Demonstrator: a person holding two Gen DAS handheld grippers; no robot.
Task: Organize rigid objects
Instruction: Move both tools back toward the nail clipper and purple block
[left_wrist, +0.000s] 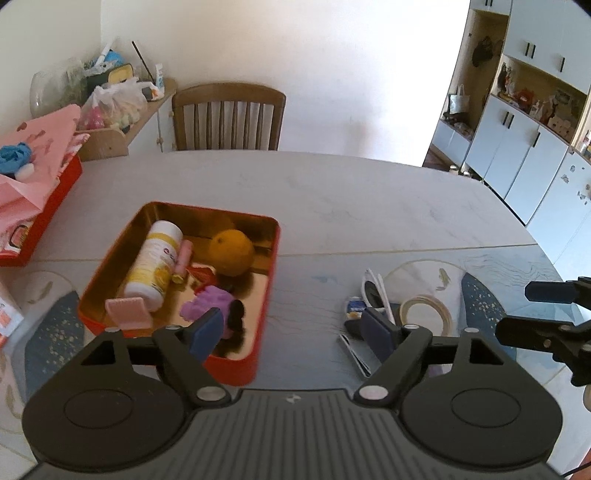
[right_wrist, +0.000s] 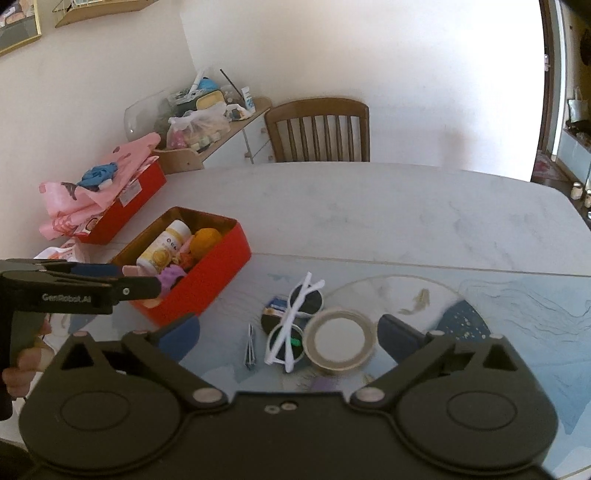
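Note:
A red tin holds a white-and-yellow bottle, an orange, a pink tube, a purple toy and a pink block. My left gripper hangs open at the tin's near right corner, nothing between its pads. To the tin's right lie white sunglasses, a tape roll, a small dark round item and a thin flat item. My right gripper stands wide open over the sunglasses and tape, touching neither.
A second red tin piled with pink cloth sits at the far left. A wooden chair stands behind the table. A cluttered side shelf lines the wall. A hand holds the left gripper's handle.

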